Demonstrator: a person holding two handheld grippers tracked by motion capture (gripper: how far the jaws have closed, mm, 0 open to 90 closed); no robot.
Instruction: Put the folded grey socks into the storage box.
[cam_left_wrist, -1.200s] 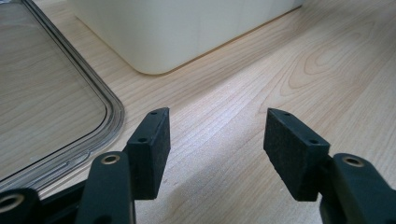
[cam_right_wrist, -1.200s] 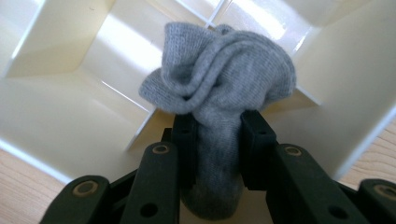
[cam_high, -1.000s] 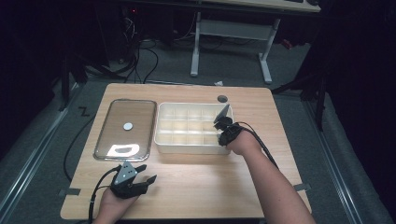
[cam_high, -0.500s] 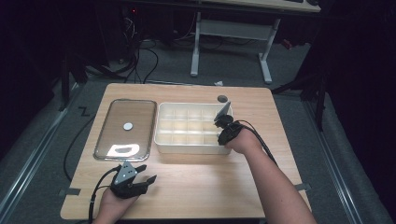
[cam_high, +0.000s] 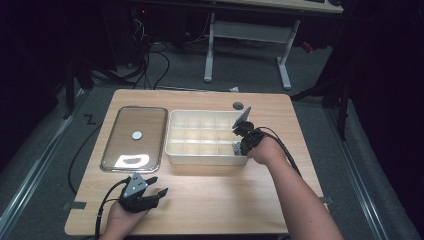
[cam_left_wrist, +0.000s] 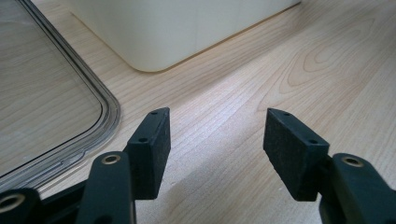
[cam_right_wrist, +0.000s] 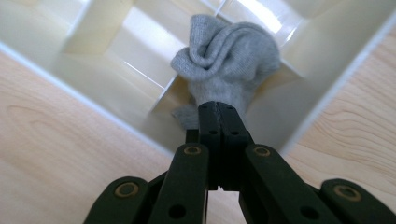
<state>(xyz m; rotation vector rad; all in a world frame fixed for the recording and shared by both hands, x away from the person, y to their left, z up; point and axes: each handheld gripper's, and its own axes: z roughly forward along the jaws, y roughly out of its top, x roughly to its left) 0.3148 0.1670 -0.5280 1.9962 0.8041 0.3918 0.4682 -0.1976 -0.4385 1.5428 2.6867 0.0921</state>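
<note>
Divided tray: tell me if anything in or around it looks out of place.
One thing: a crumpled grey sock bulges above its corner compartment of the divided tray instead of lying flat, pinched by the right gripper. The clear lid lies flat beside the tray.

You work at a light wooden table standing on grey carpeted floor. Beyond its far edge you see the white legs and crossbar of another desk, with black cables trailing over the carpet to its left. The room around you is dark; light falls mainly on the tabletop. Pale strips run along the floor on both sides of your table.
</note>
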